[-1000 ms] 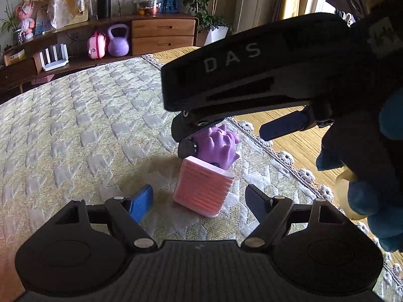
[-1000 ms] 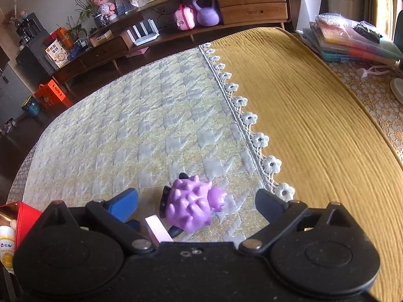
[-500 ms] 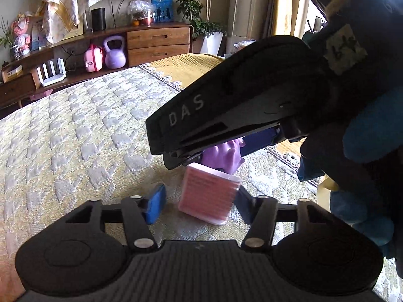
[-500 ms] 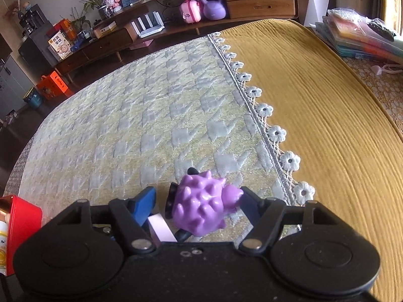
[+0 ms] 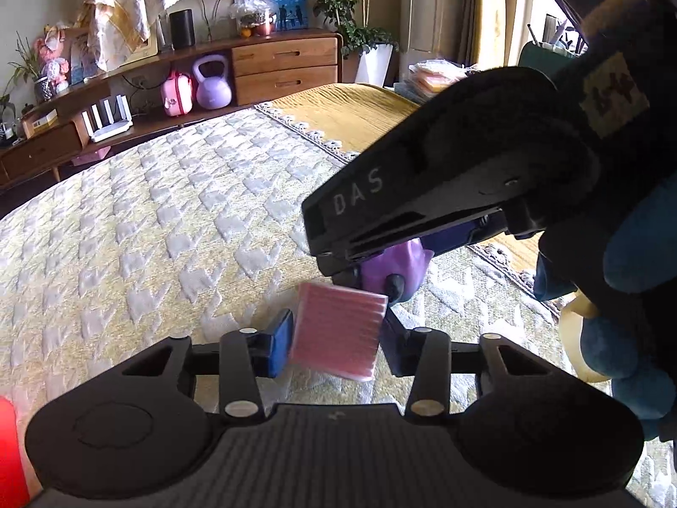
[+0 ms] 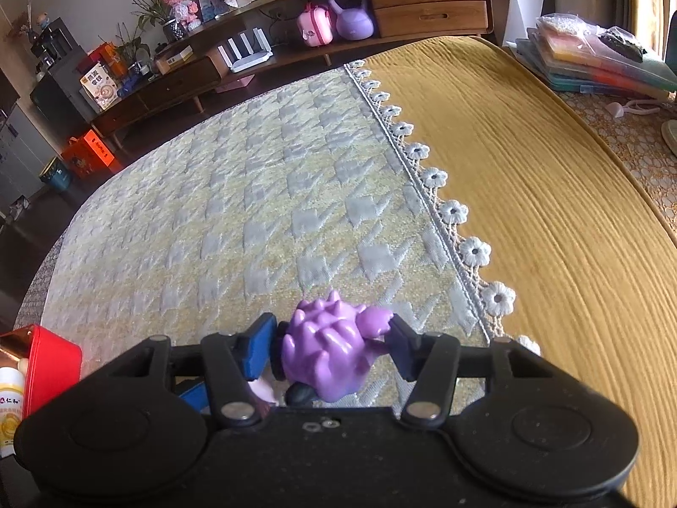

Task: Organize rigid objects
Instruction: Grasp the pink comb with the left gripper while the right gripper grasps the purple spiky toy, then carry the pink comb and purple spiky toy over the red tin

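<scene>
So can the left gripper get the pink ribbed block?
Probably yes: the pink ribbed block already sits between the closing left gripper fingers, with nothing between them.

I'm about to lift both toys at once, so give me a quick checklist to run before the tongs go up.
1. Pink ribbed block sits between the left tongs: ok.
2. Left tongs fully clamped: not ok, still closing.
3. Purple spiky toy sits between the right tongs: ok.
4. Right tongs fully clamped: not ok, still closing.
5. Block and toy apart: cannot tell, they overlap in the left view.
6. Right tongs clear of the block: cannot tell.
</scene>
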Demonstrator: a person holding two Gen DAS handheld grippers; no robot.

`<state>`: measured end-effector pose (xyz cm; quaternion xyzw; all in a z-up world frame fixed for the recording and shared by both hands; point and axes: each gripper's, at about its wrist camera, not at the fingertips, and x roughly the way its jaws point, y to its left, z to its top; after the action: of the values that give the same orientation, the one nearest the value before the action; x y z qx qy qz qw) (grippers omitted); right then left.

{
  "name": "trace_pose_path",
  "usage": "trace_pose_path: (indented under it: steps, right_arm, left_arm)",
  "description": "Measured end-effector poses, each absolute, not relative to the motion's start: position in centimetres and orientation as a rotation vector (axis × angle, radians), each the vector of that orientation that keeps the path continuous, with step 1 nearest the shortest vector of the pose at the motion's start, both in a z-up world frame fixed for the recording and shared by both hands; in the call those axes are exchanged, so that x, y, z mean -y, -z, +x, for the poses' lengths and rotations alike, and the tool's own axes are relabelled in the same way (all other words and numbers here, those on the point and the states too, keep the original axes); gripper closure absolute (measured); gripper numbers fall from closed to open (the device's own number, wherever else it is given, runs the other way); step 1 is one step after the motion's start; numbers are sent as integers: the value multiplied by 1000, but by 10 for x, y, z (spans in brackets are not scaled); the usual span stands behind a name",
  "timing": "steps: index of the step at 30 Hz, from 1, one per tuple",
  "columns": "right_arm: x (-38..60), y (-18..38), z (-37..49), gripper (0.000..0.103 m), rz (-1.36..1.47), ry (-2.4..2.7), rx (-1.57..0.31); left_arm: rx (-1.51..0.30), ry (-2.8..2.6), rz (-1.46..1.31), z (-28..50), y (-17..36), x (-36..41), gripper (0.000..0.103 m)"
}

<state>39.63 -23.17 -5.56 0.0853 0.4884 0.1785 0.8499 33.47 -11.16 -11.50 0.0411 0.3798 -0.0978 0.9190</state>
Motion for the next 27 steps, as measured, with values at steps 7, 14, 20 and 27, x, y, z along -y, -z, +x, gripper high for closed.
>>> trace_pose_path:
  steps: [7,14,20,27]
  right_arm:
    - [238,40,366,47,181,-400,-1013]
    - [249,25,325,47,187,-441,-1005]
    - [247,10,290,47,183,-461,-991]
    - [229,-9,251,47,146,-501,-965]
  left_arm:
    - [-804,199,57,306,105,101,62]
    - [-817,189,18,266,92,86,62]
    - [-836,163,-14,235,82,69,62]
    - [-841,128,-54,206,62,42,62]
